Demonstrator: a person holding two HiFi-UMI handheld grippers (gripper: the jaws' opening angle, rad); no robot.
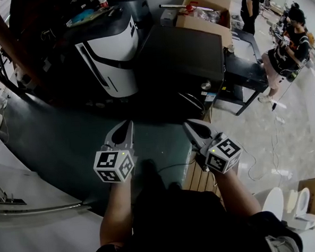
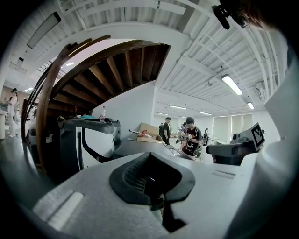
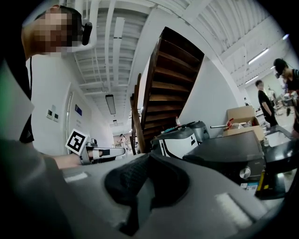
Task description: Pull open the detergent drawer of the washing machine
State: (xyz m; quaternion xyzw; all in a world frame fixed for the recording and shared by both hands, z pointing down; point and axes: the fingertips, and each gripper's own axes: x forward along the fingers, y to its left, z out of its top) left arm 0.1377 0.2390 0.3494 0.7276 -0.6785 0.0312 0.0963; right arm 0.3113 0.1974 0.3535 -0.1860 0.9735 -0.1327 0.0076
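Observation:
A dark grey washing machine [image 1: 187, 54] stands ahead of me, seen from above, with a round knob [image 1: 205, 86] on its front. Its detergent drawer does not show. In the right gripper view the machine [image 3: 229, 154] and knob [image 3: 246, 173] lie ahead to the right. My left gripper [image 1: 130, 124] and right gripper [image 1: 188, 125] hover side by side over the dark floor, short of the machine and touching nothing. Both have their jaws together and empty. The left gripper [image 2: 152, 179] points roughly level toward the machine [image 2: 135, 147]. The right gripper [image 3: 140, 186] does the same.
A white-and-black appliance [image 1: 110, 51] stands left of the machine, with an open cardboard box [image 1: 204, 13] behind. People [image 1: 288, 51] stand at the far right by a low dark table [image 1: 244, 72]. A wooden staircase [image 3: 163, 84] rises behind. White toilets [image 1: 290, 205] sit at lower right.

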